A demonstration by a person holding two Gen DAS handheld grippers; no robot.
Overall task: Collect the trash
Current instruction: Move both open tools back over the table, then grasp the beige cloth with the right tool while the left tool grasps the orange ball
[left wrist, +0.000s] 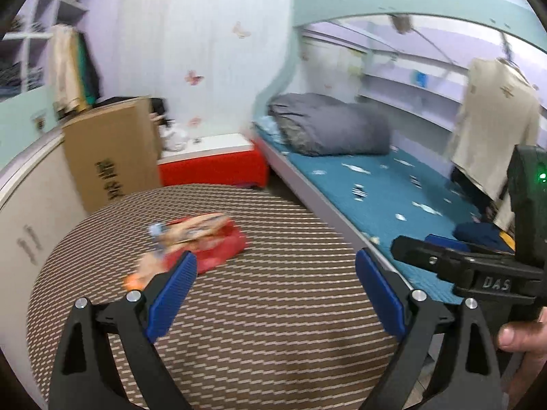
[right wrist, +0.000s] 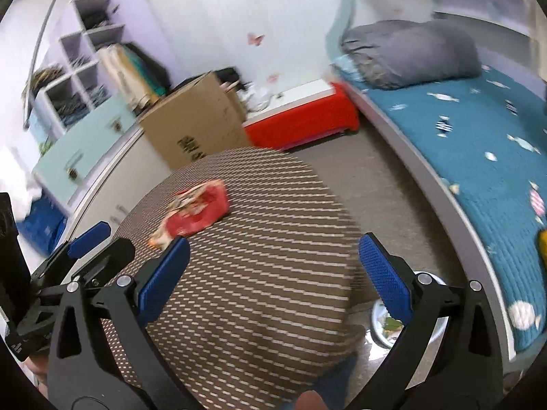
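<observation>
A crumpled red wrapper (left wrist: 212, 242) (right wrist: 201, 210) lies on a round table with a brown striped cloth (left wrist: 273, 307) (right wrist: 266, 246), left of centre. Smaller orange and pale scraps (left wrist: 150, 266) (right wrist: 160, 237) lie beside it on the near-left side. My left gripper (left wrist: 275, 290) hovers open above the table, its left blue pad just in front of the scraps. My right gripper (right wrist: 273, 276) is open too, over the table's near right part, holding nothing. The other gripper shows at each view's edge.
A cardboard box (left wrist: 112, 150) (right wrist: 195, 126) stands behind the table, a red bench (left wrist: 212, 167) (right wrist: 304, 116) beside it. A bed with blue cover (left wrist: 393, 198) (right wrist: 478, 143) runs along the right. A metal bowl (right wrist: 386, 328) sits on the floor by the table.
</observation>
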